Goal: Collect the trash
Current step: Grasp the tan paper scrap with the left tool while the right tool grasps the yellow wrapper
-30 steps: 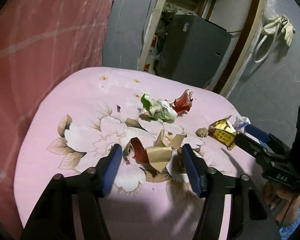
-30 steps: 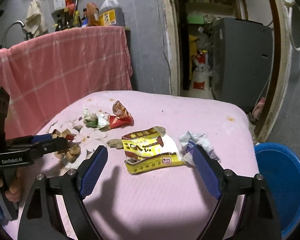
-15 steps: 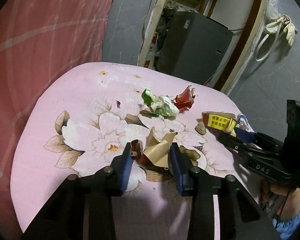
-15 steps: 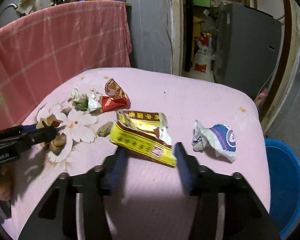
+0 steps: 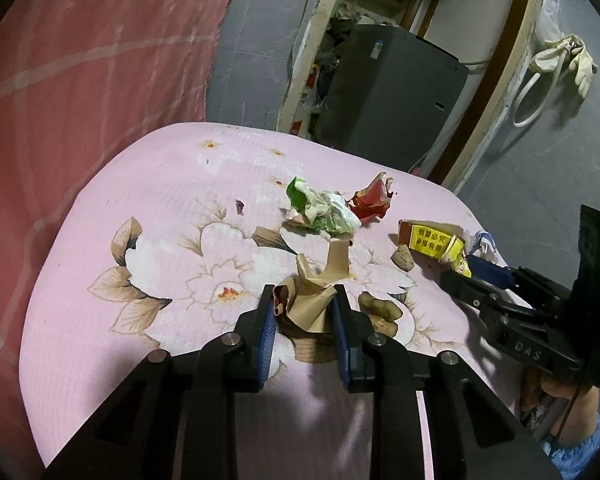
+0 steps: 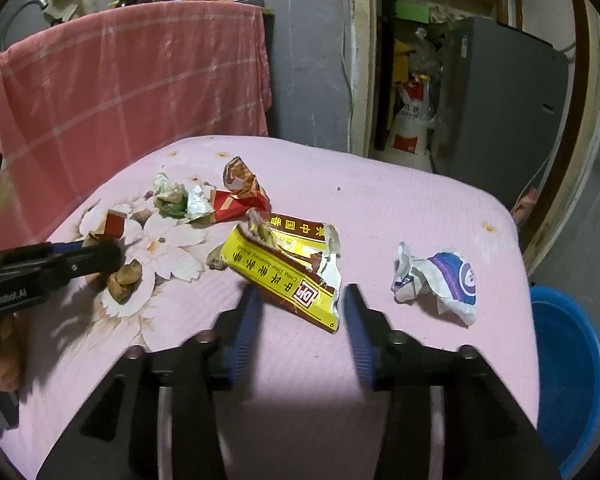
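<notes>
On the pink flowered tabletop lies scattered trash. My left gripper has crumpled brown paper squeezed between its blue pads, and its jaws are still closing. My right gripper holds a torn yellow and brown wrapper, buckled and tilted up off the cloth. Its jaws are opening slightly with the wrapper between them. Further back lie a green and white wad and a red wrapper. A white and purple wrapper lies right of the right gripper.
Small brown lumps lie beside the left gripper's right finger. A blue basin stands on the floor past the table's right edge. A red checked cloth hangs behind on the left, and a grey cabinet stands behind the table.
The left jaws have closed in from wide apart onto the brown paper and crumpled it. The right jaws have closed round the yellow wrapper, which has buckled and tipped up.
</notes>
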Available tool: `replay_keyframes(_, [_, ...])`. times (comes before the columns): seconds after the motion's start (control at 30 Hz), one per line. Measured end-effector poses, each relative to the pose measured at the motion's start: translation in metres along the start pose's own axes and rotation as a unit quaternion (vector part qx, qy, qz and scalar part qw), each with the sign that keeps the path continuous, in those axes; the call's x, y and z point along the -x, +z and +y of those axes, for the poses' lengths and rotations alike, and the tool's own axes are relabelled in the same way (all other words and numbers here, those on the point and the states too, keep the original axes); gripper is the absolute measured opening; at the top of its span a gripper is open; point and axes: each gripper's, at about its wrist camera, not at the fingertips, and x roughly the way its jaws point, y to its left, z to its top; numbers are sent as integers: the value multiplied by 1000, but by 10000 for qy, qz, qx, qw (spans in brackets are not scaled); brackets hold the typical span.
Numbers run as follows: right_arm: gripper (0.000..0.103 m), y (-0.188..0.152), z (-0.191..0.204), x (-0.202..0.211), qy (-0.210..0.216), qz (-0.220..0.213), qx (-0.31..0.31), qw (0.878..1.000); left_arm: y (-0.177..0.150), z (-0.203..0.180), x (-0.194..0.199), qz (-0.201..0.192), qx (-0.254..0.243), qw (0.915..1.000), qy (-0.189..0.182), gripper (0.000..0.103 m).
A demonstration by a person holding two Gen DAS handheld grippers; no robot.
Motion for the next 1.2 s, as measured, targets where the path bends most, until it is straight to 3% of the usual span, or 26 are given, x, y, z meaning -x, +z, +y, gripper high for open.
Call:
replay_keyframes(0.37, [53,13,32,-11,-719,23,1029,9921,0,3,2,-26,133,9999,-54,21])
replay_keyframes(0.43, [48,14,34,-12,-750,-1,1084,9913,0,3,2,-28,136,9999,-54,21])
replay_keyframes(0.5, [30,13,33,-14,-716,14,1107,9913,0,3,2,-35,133,9999,-59,21])
replay_keyframes(0.6, [24,12,31,-13,-647,-16,1073,9921,0,2,3,-53,109,9999,-37,21])
replay_keyframes(0.93, [15,4,21,9,-294,-503,636,9963,-4,-14,21,-505,-232,9983,162,19])
replay_keyframes(1.2, [15,-2,10,32,-113,-1017,247,9944,-5,-29,29,-706,-313,9969,154,19])
